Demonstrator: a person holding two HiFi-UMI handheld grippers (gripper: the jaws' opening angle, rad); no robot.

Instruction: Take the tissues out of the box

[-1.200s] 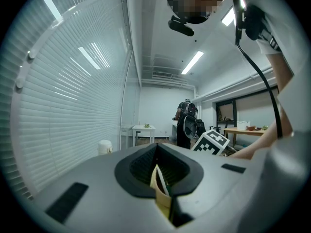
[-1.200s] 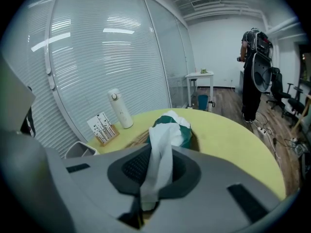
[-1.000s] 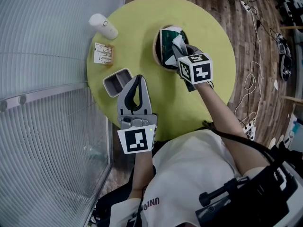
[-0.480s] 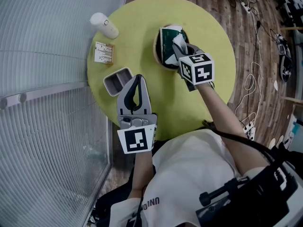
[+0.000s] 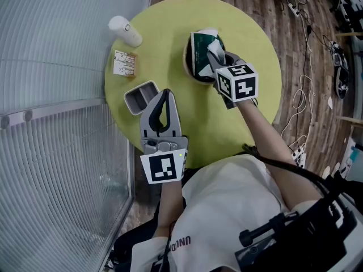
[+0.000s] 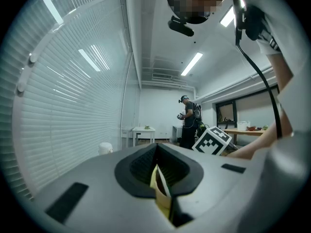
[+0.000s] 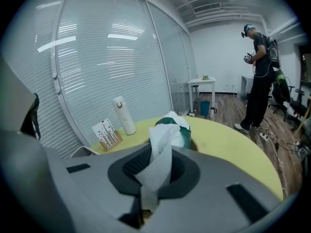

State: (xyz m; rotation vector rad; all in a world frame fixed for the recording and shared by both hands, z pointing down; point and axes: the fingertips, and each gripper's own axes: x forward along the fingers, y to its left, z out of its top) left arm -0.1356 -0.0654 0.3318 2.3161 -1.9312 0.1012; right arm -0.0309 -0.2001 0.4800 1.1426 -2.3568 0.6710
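Note:
A dark green tissue box (image 5: 198, 52) sits in a round holder on the yellow-green table (image 5: 170, 33). A white tissue (image 5: 214, 51) rises from its top, and my right gripper (image 5: 219, 62) is shut on it just above the box. In the right gripper view the tissue (image 7: 160, 152) runs as a twisted strip from the box (image 7: 181, 132) down into the closed jaws of the right gripper (image 7: 148, 183). My left gripper (image 5: 164, 98) hovers over the table's near edge, shut with nothing in it. In its own view the left gripper (image 6: 158, 171) shows its pads together.
A white bottle (image 5: 125, 31), a small card stand (image 5: 123, 64) and a grey tray (image 5: 140, 98) stand on the table's left side. A blind-covered glass wall runs along the left. Cables lie on the wooden floor (image 5: 300, 89). A person (image 7: 260, 57) stands far behind.
The right gripper has shifted very slightly to the right with the tissue in it. The left gripper has not moved.

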